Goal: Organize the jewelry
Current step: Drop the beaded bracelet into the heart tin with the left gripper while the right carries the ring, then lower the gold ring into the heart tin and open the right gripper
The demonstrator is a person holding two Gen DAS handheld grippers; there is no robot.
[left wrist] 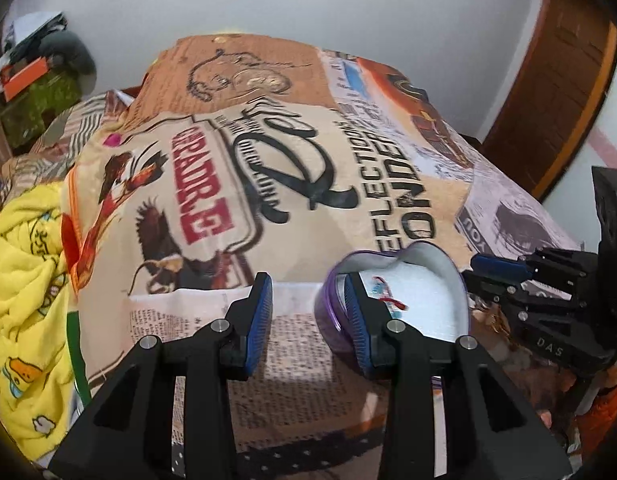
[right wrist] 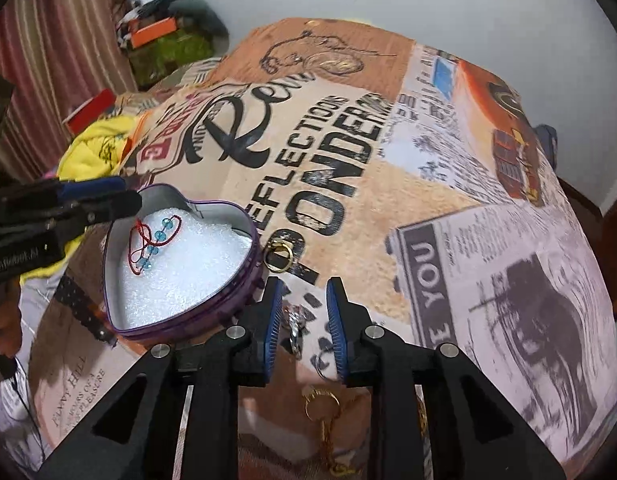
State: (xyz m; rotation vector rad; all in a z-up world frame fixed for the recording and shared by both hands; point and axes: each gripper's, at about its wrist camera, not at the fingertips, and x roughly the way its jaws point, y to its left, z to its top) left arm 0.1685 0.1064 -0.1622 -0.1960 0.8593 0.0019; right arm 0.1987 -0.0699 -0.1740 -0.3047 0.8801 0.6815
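- Right gripper: jaws parted, nothing between the blue pads; low centre of the right wrist view, over the printed bedspread.
- Between and just past its fingers: a small silver trinket on the cloth, long axis running up-down in frame. A silver ring lies beside the right finger.
- Below, at bottom centre: a gold chain with a ring end, long axis trailing toward the bottom edge.
- Just above the left fingertip: a gold ring, flat on the cloth, close beside the tin's rim.
- Heart-shaped purple tin: open, white foam lining, left of centre; point of the heart toward the lower left of frame, lobes toward the upper left.
- Inside, upper left part of the foam: red cord bracelet with blue beads; bead row runs diagonally, upper right to lower left.
- Left gripper: jaws wide apart, holding nothing; its right finger overlaps the tin at lower centre of the left wrist view. Whether it touches the rim, cannot tell.
- Yellow fabric bunched at the left edge.
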